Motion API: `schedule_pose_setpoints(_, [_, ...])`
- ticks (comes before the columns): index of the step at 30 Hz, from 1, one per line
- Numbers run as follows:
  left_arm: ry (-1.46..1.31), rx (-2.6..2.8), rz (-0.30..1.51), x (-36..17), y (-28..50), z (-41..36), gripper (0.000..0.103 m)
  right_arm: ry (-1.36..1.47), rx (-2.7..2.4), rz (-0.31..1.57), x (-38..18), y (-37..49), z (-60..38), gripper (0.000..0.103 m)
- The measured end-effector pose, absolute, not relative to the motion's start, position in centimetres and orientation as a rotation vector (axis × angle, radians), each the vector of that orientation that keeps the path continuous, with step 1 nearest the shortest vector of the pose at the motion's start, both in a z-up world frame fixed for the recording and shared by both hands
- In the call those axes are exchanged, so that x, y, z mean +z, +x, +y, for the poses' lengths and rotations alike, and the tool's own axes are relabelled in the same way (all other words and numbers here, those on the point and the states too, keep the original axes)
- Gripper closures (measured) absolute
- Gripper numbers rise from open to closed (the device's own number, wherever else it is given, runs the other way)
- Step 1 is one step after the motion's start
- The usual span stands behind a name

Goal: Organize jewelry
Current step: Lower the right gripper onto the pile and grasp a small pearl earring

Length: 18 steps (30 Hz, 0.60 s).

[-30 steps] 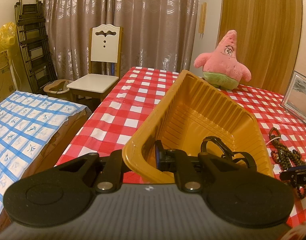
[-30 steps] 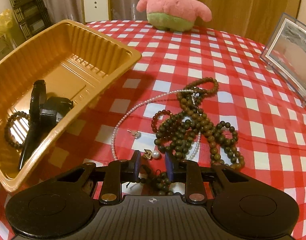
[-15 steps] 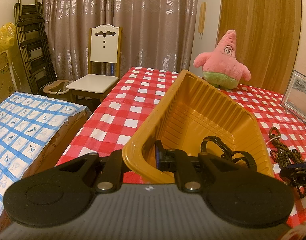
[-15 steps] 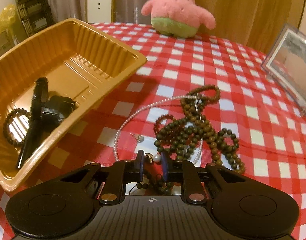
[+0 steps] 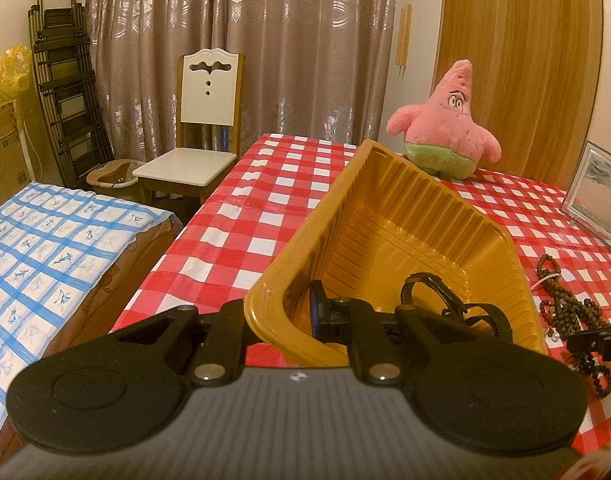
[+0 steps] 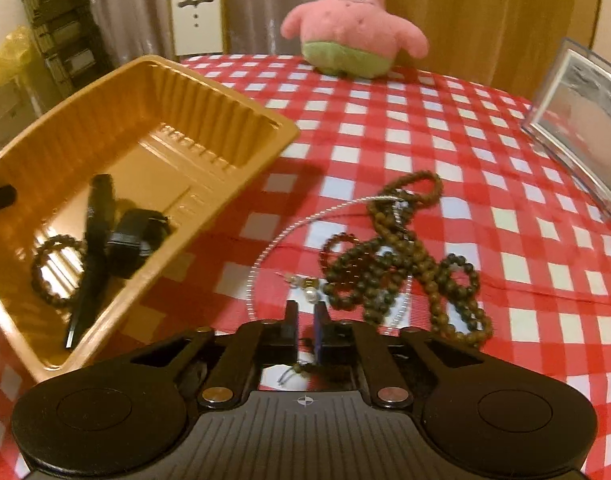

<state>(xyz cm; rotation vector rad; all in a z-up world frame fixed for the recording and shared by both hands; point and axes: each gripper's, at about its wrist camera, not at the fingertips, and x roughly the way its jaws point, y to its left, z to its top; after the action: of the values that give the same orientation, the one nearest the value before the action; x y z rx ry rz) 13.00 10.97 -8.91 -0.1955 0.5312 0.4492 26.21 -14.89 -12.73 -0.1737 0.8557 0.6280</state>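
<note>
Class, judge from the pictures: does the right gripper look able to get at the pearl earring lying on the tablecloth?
Probably yes. The pearl earring lies in the open just ahead of the right gripper, with nothing between them. The bead tangle crowds its right side, so a bead may snag.

I see open checked table (image 6: 385, 136) between the bead tangle (image 6: 401, 256) and the Patrick plush (image 6: 351, 20). To my left the tilted orange tray (image 6: 209, 184) walls that side; the picture frame (image 6: 585, 128) blocks the right edge.
</note>
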Motion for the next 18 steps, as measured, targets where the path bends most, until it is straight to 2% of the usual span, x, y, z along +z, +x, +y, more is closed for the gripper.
schedule_pose_setpoints(3, [-0.196,0.450,0.532,-8.9,13.0,11.0,0.091,-0.141,0.634,0.856,-13.0,26.7,-15.1,0.083])
schedule_pose_setpoints(18, [-0.195,0.450,0.533,-8.9,13.1,11.0,0.091,-0.211,0.686,0.820,-14.5,28.1,-14.2,0.083])
